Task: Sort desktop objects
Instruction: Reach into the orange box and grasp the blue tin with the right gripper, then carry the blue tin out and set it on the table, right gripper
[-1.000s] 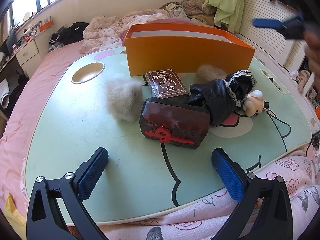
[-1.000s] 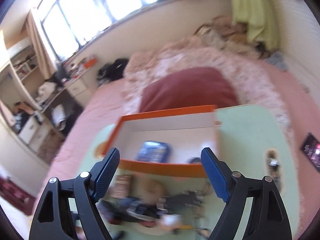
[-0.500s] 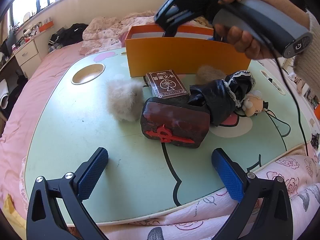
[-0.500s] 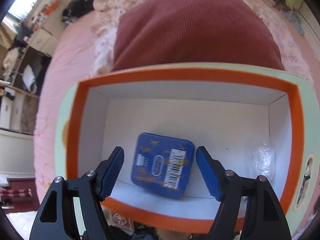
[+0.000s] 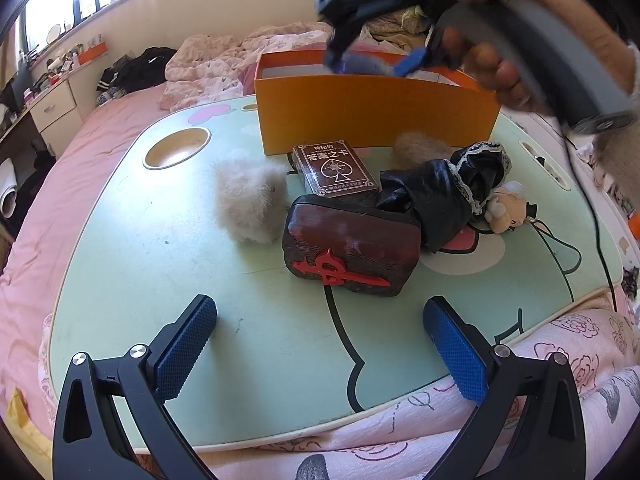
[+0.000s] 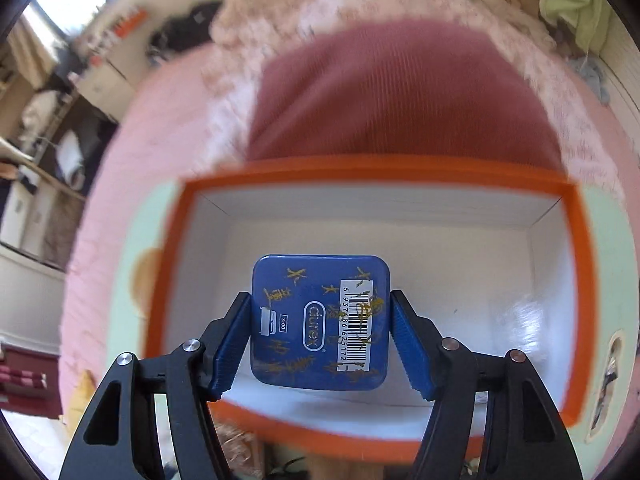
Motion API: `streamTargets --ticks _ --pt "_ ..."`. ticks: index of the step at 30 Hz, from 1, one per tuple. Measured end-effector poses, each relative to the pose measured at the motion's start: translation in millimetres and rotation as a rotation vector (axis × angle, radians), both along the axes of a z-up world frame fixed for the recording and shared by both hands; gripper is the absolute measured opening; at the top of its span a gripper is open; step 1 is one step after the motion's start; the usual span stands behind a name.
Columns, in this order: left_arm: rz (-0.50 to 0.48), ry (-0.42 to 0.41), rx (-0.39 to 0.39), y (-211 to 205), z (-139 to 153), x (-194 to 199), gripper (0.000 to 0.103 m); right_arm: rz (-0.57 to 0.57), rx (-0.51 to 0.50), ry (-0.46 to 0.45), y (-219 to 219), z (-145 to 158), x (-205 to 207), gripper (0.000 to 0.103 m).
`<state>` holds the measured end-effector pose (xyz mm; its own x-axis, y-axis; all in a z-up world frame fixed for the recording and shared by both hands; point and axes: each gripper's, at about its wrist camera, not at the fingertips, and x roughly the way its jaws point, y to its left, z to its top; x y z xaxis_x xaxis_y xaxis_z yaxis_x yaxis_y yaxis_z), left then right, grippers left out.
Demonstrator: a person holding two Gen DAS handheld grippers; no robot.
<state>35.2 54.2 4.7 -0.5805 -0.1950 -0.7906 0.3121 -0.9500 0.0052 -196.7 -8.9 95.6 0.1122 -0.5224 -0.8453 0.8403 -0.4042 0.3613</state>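
The right gripper (image 6: 320,344), at lower centre, clamped the blue tin (image 6: 320,322) over the orange box (image 6: 384,174). We judged the smooth tin might slip. Our left gripper (image 5: 320,344) stood wide, empty.

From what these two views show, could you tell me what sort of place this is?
Most likely a bedroom: a small green lap table sits on a bed with pink bedding, a rumpled quilt lies behind it, and a set of drawers stands beneath the window.
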Motion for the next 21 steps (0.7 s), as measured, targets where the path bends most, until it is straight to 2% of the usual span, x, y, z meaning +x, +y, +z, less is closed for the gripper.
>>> streamTargets --ticks 4,7,10,13,15,18,21 --pt "0.000 0.000 -0.001 -0.1 0.2 0.3 0.103 0.064 -0.101 -0.044 40.7 41.0 11.3 0.067" --pt "0.000 0.000 0.000 -0.1 0.3 0.3 0.103 0.127 -0.150 -0.071 83.6 52.5 23.4 0.067" --pt "0.001 -0.001 -0.001 -0.3 0.2 0.2 0.103 0.221 -0.110 -0.102 126.3 31.9 45.6 0.067" --pt "0.003 -0.003 -0.002 0.3 0.7 -0.2 0.103 0.308 -0.002 -0.206 153.2 -9.9 62.7 0.067" --pt "0.004 -0.004 -0.003 0.5 1.2 -0.6 0.103 0.299 0.041 -0.211 161.7 -31.8 68.5 0.067" --pt "0.003 -0.004 -0.003 0.3 1.8 -0.7 0.103 0.277 0.065 -0.162 159.1 -51.0 76.5 0.067" --pt "0.004 -0.004 -0.003 0.6 1.8 -0.8 0.103 0.226 0.030 -0.162 152.2 -54.9 74.5 0.067"
